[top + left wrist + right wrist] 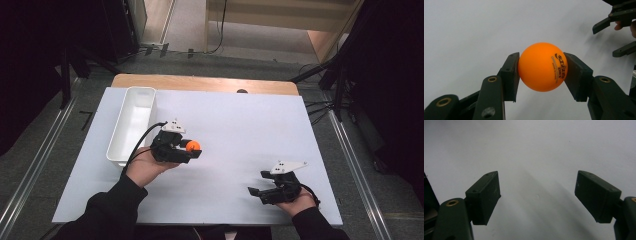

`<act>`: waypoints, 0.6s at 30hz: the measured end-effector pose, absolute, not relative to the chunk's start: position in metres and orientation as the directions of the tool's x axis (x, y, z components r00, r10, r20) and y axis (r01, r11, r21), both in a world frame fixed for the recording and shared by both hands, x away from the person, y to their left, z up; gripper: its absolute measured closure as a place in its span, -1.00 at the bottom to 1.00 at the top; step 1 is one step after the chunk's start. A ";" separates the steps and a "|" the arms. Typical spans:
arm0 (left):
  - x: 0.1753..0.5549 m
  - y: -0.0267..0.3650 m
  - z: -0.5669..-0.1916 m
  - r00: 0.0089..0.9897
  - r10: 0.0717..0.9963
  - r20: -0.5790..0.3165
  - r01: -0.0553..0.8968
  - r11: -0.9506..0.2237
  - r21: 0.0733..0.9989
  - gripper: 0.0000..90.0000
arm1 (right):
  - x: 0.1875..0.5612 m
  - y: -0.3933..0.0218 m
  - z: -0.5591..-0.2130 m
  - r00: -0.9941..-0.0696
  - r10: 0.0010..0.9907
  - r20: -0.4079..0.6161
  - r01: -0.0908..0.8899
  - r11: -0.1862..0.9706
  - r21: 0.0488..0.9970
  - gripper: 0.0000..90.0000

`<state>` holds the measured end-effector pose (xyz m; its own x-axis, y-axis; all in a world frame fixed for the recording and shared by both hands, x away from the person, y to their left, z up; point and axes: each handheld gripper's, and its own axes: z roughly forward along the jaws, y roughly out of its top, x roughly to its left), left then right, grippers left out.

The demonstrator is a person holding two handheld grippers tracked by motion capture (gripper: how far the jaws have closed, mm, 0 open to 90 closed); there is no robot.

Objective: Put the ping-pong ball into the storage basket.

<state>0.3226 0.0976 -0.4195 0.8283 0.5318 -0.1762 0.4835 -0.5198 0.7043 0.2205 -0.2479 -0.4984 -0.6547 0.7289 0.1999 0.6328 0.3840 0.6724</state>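
Orange ball (542, 67): printed table-tennis type, centre of the left gripper view, clamped between both pads of the left gripper (541, 73). In the high view it sits left of centre, just right of the white bin (131, 125).
Right gripper (537, 195): jaws spread wide apart, nothing between them; lower right of the high view, over the white table sheet (240, 125), well apart from the ball.

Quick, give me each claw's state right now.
Left claw: closed on the orange ball, pads pressing both sides.
Right claw: open, nothing between its jaws, resting above the white table.
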 end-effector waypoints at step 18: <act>0.335 0.103 -0.404 0.815 0.553 -0.172 0.495 -0.511 0.703 0.12 | 0.220 -0.248 -0.498 -0.654 0.728 0.205 0.634 0.381 0.672 -0.58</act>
<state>0.3351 0.1029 -0.4043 0.8154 0.5528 -0.1719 0.4948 -0.5113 0.7027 0.2204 -0.2481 -0.4982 -0.6544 0.7280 0.2045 0.6344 0.3813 0.6724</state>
